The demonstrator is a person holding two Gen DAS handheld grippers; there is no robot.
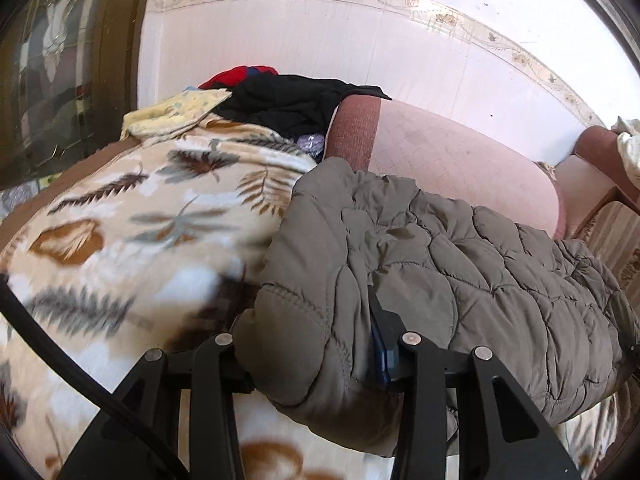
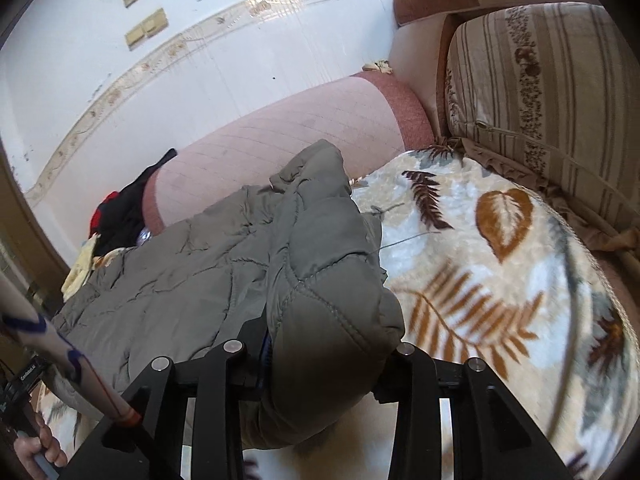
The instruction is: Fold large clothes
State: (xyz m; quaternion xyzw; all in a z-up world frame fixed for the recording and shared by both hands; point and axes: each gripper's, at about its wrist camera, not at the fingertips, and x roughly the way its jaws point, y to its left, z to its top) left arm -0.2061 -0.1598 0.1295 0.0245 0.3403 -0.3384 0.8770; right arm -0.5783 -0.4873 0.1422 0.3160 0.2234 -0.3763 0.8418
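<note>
Both the left gripper [image 1: 316,364] and right gripper [image 2: 320,360] are clamped on the bulky grey quilted jacket [image 1: 440,248] at lower centre; the puffy, slippery fabric risks slipping free mid-fold.

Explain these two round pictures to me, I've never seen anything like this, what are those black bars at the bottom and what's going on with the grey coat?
No robot here: a person holds a two-finger gripper in each hand, each carrying a fisheye camera, hence the round pictures. The black bars are the gripper frames. One view looks along the left gripper, the other along the right gripper. Each is shut on a bunched edge of the grey quilted jacket, which lies on a leaf-patterned blanket over a pink sofa. More clothes are heaped behind.
</note>
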